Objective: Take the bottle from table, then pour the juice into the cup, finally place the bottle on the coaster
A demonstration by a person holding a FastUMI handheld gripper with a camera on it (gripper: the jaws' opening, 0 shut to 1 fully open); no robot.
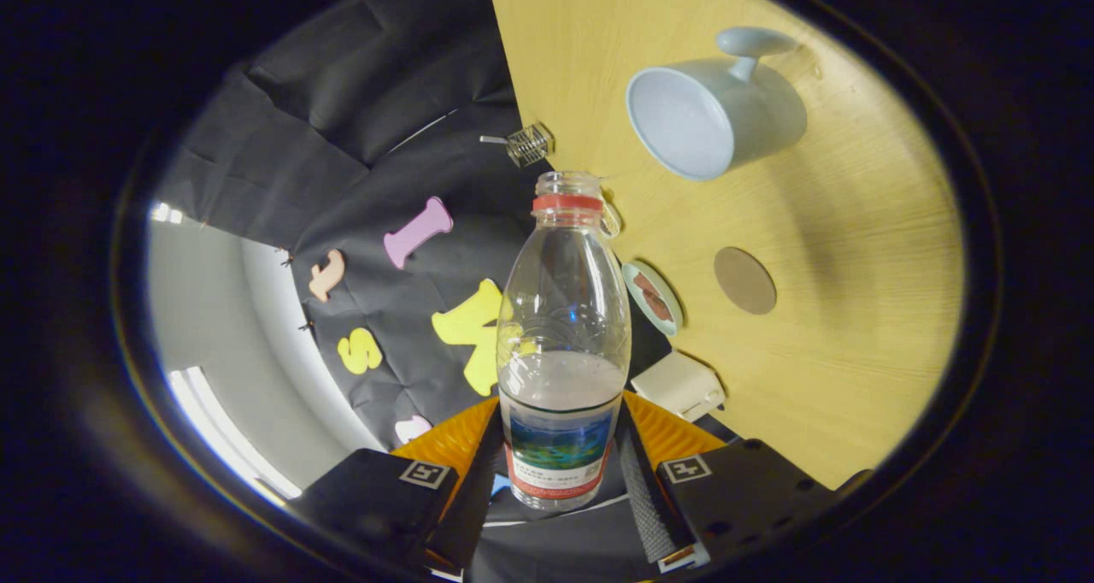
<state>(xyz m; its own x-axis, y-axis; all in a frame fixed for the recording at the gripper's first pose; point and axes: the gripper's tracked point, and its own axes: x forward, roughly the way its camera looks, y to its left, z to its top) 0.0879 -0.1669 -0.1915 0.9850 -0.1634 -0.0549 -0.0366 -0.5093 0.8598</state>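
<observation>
While the gripper [560,472] pinches the open water bottle [561,344] between both fingers, the tipped view shows the blue cup [714,113] and round brown coaster [744,280] on the table [855,326].

The gripper [560,472] was rolled over sideways, so the surface [855,309] stood almost on edge beside it. Its two fingers [643,489] were closed onto the lower, labelled part of the bottle [562,344], one pressing each side, holding it between them.

bottle [561,344] between fingers [643,489], cup [709,117] beyond
</observation>
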